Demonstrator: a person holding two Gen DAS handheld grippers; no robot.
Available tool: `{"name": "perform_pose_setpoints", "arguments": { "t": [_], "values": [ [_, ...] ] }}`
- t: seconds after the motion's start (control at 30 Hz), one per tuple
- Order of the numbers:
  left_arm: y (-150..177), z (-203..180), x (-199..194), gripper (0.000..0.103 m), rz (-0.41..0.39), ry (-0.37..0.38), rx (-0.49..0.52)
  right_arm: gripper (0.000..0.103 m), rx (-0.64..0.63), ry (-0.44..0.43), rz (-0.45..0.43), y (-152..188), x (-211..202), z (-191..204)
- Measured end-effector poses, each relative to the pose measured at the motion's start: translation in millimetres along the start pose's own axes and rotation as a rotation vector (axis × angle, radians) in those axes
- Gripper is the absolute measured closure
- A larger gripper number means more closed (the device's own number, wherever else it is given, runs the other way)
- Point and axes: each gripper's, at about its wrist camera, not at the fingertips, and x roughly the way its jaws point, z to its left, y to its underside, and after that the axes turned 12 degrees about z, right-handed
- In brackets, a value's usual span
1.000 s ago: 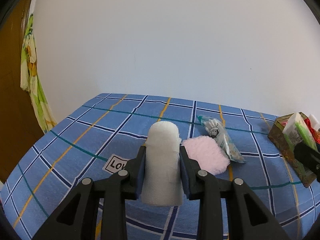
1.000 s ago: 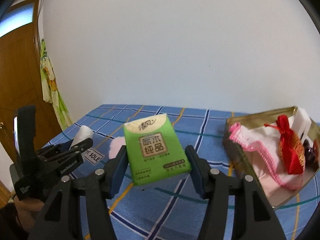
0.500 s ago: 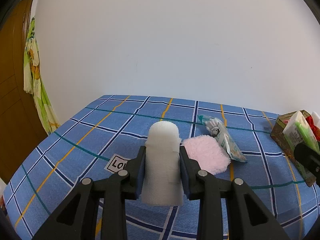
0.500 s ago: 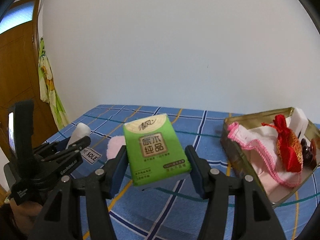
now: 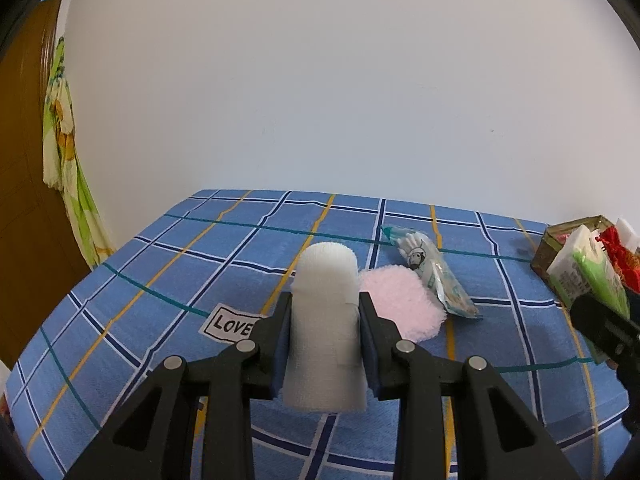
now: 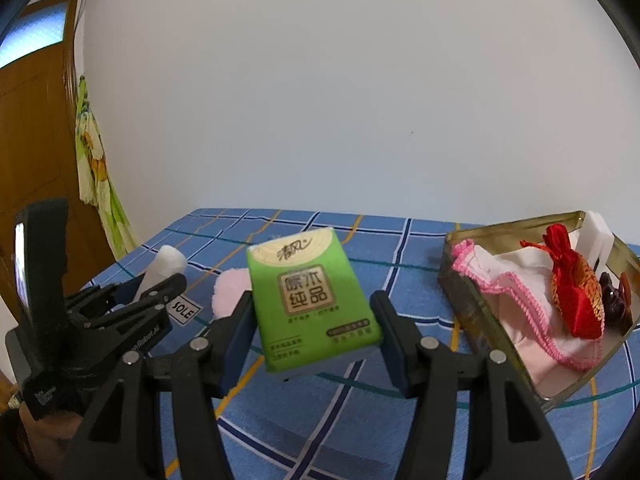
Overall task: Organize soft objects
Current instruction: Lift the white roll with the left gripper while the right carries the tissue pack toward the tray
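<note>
My left gripper [image 5: 324,312] is shut on a white gauze roll [image 5: 326,328], held upright above the blue plaid cloth; it also shows in the right wrist view [image 6: 164,264]. My right gripper [image 6: 314,308] is shut on a green tissue pack [image 6: 312,300], held above the cloth left of the gold tin [image 6: 460,280]. The tin holds a pink-edged white cloth [image 6: 516,280], a red pouch [image 6: 576,284] and a white block [image 6: 598,232]. A pink fluffy pad [image 5: 400,304] and a packet of cotton swabs [image 5: 432,272] lie on the cloth.
The bed surface has a blue plaid cloth [image 5: 200,264] with a "LOVE" label [image 5: 232,324]. A white wall stands behind. A wooden door with a hanging green-yellow cloth [image 5: 64,160] is at the left. The tin [image 5: 560,240] sits at the right edge.
Both grippers have risen slightly and kept their holds. The right gripper with the tissue pack has shifted a little toward the tin.
</note>
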Motion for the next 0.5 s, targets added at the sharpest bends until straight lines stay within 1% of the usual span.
{"name": "perform_pose_setpoints", "arguments": {
  "t": [0.17,0.37,0.5],
  "values": [
    [2,-7,-2,0.069,-0.001,-0.002,0.026,0.045,-0.009,0.006,-0.009,4,-6,-5],
    [4,-9,-5,0.069,0.005,0.014,0.015,0.045,0.004,0.008,-0.002,9,-11,-12],
    [6,-15,-8,0.069,0.009,0.033,0.020,0.045,-0.002,0.022,-0.020,13,-20,-17]
  ]
}}
